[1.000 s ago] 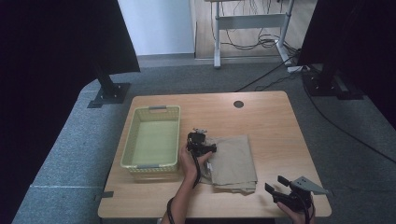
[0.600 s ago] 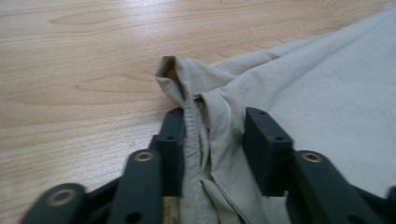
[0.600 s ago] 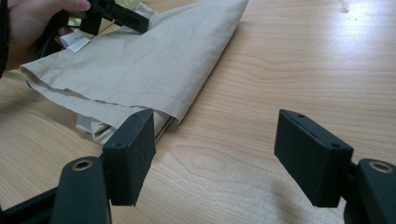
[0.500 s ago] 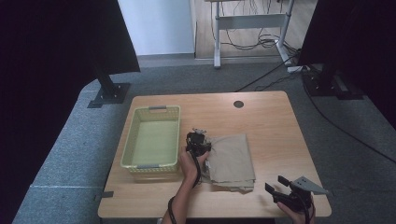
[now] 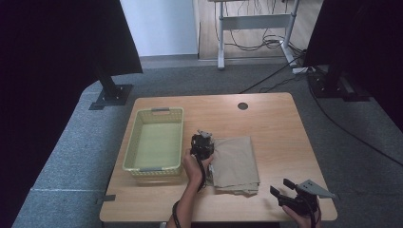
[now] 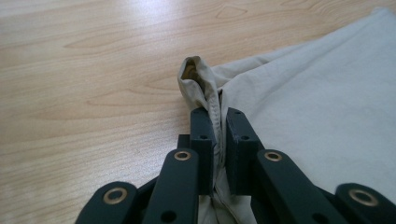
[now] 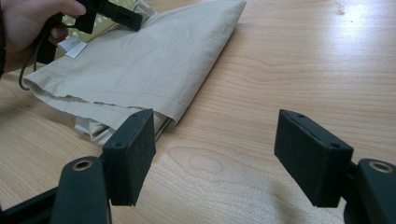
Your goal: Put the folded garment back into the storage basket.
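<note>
My left gripper just closed, pinching edge of folded beige cotton cloth, probably for lifting toward yellow plastic basket. Right gripper spread, idle near cloth's corner.

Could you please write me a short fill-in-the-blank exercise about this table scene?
1. The left gripper has its fingers shut on the beige ____.
2. The right gripper has its fingers ____.
3. The basket on the table is ____ in colour.

Missing words: garment; open; yellow
</note>
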Available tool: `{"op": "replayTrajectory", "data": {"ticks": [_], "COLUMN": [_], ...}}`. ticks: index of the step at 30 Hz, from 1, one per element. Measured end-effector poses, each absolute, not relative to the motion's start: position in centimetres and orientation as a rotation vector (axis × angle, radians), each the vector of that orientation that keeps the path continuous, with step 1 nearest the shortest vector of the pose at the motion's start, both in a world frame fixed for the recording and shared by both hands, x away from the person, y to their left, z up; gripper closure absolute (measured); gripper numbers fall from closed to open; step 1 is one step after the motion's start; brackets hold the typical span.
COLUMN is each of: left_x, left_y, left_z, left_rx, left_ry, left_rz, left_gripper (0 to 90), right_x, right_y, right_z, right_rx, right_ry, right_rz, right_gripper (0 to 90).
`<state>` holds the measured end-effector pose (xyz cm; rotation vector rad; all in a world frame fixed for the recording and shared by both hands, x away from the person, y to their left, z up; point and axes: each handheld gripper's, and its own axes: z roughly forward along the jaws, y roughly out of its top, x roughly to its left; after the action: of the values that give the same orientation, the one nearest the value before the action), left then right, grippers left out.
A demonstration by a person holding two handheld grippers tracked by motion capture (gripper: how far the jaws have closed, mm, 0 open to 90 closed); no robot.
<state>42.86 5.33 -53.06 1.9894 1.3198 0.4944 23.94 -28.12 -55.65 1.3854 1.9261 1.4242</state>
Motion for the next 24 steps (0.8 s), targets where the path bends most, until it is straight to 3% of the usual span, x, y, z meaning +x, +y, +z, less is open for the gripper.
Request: {"op": "replayTrajectory", "data": {"ticks": [24], "left_x": [41.4], "left_y": [5.4], "left_z": [-50.6], "left_rx": [1.918], "left_ry": [1.229], "left_rz": [0.504], "left_gripper": [83.7], "right_x": [23.9], "right_y": [-27.6], "right_z": [-55.5], "right_rx": [1.361], "right_ry": [1.939], "right_rz": [1.464], "right_gripper": [29.1]}}
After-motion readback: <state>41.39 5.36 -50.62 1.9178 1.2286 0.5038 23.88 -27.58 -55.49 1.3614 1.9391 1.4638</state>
